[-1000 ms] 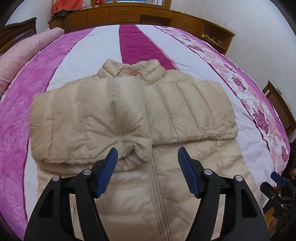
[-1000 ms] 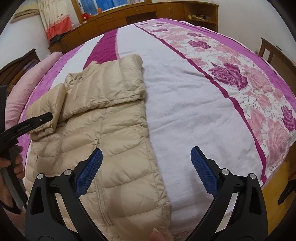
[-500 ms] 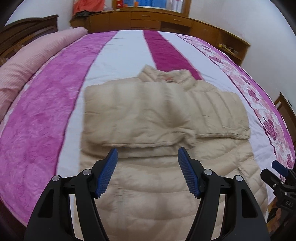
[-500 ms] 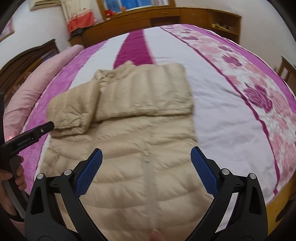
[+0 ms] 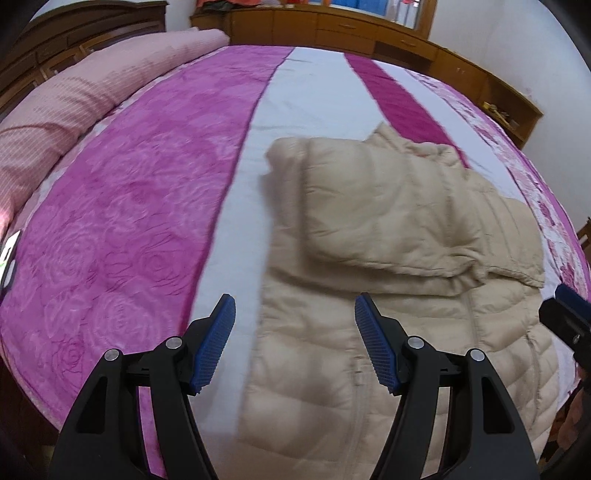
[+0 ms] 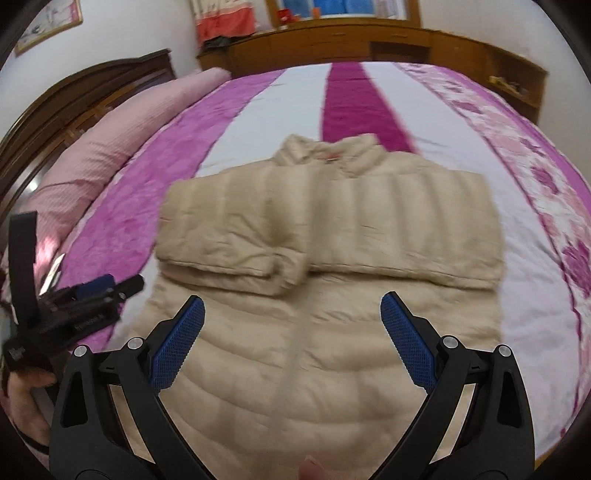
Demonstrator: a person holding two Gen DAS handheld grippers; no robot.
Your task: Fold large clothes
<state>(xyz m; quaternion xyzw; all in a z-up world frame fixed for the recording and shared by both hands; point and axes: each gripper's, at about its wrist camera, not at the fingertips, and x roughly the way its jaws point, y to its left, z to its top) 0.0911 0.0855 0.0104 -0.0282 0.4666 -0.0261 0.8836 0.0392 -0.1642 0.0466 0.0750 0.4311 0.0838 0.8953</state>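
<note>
Right wrist view: beige quilted puffer jacket (image 6: 332, 332), sleeves folded; right gripper (image 6: 291, 332) and left gripper (image 5: 293, 343) released, empty. Next, likely grasp the near hem.

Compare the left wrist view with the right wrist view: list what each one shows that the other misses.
Only the left wrist view: the left gripper head-on, open and empty, and a small device at the bed's edge.

Only the right wrist view: the right gripper, open and empty, a framed picture on the wall, and the hand holding the left gripper.

Both: the beige jacket with sleeves folded across its chest, the striped bedspread and the pink bolster.
</note>
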